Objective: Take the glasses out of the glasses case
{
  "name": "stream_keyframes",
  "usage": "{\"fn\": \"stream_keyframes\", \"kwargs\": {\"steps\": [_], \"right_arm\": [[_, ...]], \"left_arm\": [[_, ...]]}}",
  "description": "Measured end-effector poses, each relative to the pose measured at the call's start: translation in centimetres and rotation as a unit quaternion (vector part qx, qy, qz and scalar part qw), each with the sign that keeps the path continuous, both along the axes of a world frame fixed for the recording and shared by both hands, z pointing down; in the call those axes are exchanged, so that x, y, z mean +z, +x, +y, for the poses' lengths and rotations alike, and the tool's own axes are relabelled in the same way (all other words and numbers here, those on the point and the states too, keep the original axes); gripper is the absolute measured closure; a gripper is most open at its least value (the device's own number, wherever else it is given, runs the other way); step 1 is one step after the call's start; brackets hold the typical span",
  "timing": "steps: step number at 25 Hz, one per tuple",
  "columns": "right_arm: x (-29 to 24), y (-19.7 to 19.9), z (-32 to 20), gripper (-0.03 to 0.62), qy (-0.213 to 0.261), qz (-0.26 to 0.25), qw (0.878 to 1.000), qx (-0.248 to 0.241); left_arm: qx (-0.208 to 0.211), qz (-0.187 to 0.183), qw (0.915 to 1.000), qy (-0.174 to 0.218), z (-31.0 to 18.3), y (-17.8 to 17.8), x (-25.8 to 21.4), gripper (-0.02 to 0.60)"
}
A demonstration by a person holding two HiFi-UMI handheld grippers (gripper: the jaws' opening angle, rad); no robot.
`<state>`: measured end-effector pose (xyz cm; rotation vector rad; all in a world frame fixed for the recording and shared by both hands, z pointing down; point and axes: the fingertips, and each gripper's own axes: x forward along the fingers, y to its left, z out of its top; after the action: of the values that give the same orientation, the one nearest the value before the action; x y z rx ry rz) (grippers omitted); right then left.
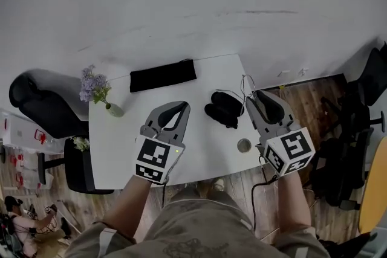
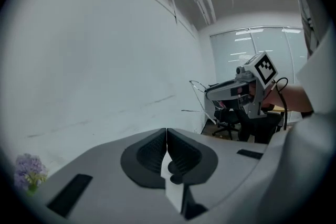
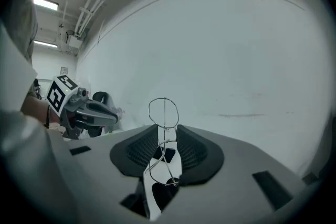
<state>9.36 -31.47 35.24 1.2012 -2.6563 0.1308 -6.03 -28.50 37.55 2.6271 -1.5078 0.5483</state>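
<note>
While the right hand-held gripper (image 3: 168, 139) pinches the wire glasses (image 3: 163, 111) at half width, raised just right of the glasses case (image 1: 222, 109) on the counter (image 1: 199, 157), I'd judge light, level pressure best; the left hand-held gripper (image 2: 166, 136), left of the case, is closed, empty.

A white tabletop (image 1: 205, 148) is seen from above. At its far edge a flat black pad (image 1: 163, 75) is laid, and at the left corner a vase with purple flowers (image 1: 95, 86) is placed. A black glasses case (image 1: 224, 109) is found right of the middle, and a small round thing (image 1: 243, 145) near the front right edge.
</note>
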Motion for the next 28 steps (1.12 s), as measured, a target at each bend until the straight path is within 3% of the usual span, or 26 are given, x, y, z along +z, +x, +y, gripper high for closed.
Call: {"fn": "stream_keyframes", "kwargs": {"steps": [8, 13, 28], "right_arm": [[-7.2, 3.4, 5.3, 0.464, 0.05, -0.075, 0.995, 0.044], [-8.0, 5.4, 8.4, 0.465, 0.057, -0.084, 0.993, 0.066], [-3.7, 6.1, 11.2, 0.465, 0.004, -0.073, 0.995, 0.066]], "left_arm": [[-0.007, 0.018, 0.9977, 0.065, 2.5, -0.2, -6.0, 0.565], [0.009, 0.019, 0.9965, 0.081, 4.1, 0.5, -7.3, 0.565], [0.028, 0.017, 0.9983, 0.048, 6.0, 2.4, -4.8, 0.565]]}}
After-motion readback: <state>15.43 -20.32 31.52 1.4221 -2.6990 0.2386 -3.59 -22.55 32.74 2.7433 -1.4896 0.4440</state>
